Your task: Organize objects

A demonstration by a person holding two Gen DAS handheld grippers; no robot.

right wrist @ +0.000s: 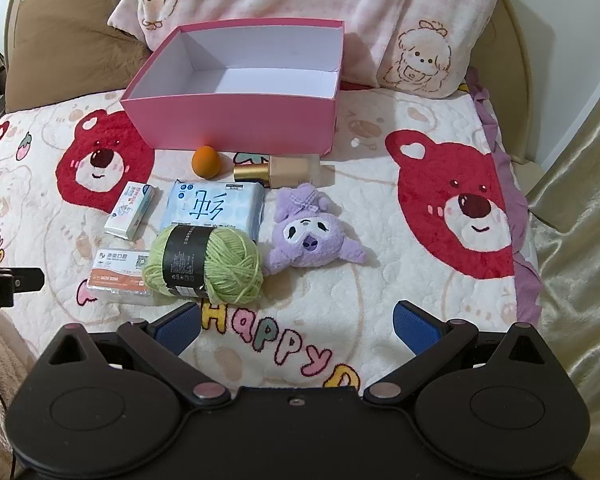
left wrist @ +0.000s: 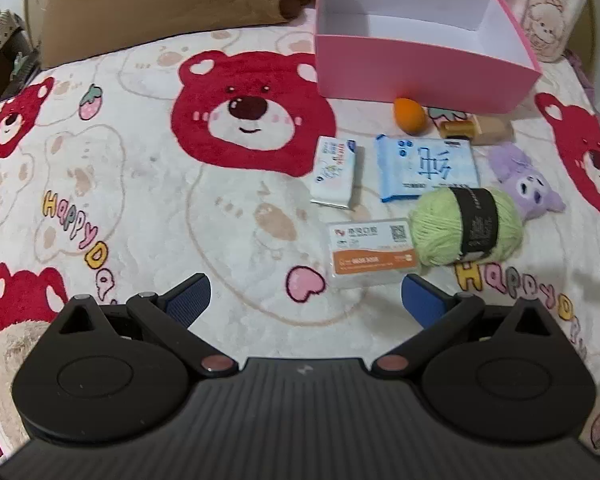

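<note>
An empty pink box [left wrist: 420,68] [right wrist: 236,122] stands at the back of the bed. In front of it lie an orange sponge egg [left wrist: 410,115] [right wrist: 206,162], a foundation bottle with a gold cap [left wrist: 476,130] [right wrist: 278,171], a blue tissue pack [left wrist: 426,168] [right wrist: 214,210], a small white box [left wrist: 334,172] [right wrist: 131,211], a green yarn ball [left wrist: 466,226] [right wrist: 204,266], a purple plush [left wrist: 526,182] [right wrist: 310,236] and an orange-and-white packet [left wrist: 372,254] [right wrist: 118,278]. My left gripper [left wrist: 306,298] is open just short of the packet. My right gripper [right wrist: 298,326] is open, just short of the yarn and plush.
The bed is covered by a white blanket [left wrist: 140,200] [right wrist: 380,300] with red bears. Pillows [right wrist: 380,12] and a brown cushion [left wrist: 160,4] lie behind the box. The bed's right edge meets a gold cover [right wrist: 572,240]. The other gripper shows at the left edge [right wrist: 4,284].
</note>
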